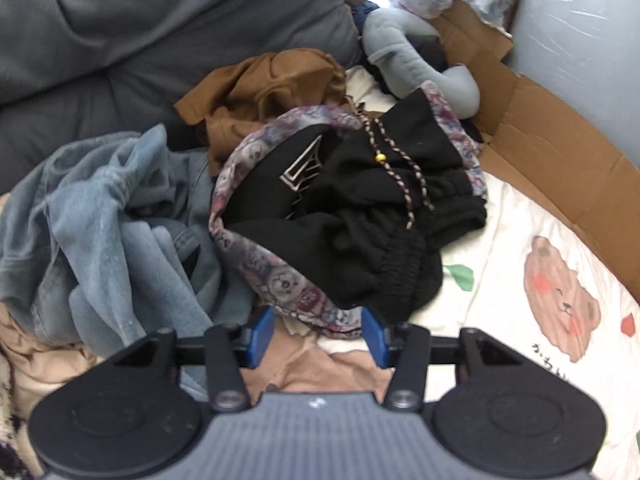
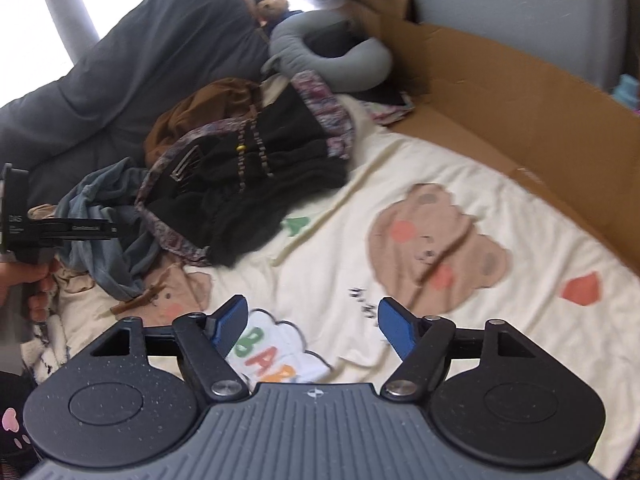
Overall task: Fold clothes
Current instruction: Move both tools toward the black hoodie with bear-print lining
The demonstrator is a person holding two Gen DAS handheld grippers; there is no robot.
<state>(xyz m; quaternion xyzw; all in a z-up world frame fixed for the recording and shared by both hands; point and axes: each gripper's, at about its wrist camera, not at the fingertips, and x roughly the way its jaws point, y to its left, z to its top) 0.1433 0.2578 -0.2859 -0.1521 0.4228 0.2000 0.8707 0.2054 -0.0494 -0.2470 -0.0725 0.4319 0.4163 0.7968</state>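
A heap of clothes lies on a cream bear-print blanket. On top is a black garment with a floral lining and a braided cord; it also shows in the right wrist view. A blue-grey garment lies left of it, a brown one behind. My left gripper is open, its blue fingers just before the floral edge, holding nothing. My right gripper is open and empty above the bare blanket, to the right of the heap. The left gripper's body shows at the left of that view.
A dark grey cushion backs the heap. A grey neck pillow and a small teddy bear lie at the far end. Flattened cardboard runs along the right side of the blanket.
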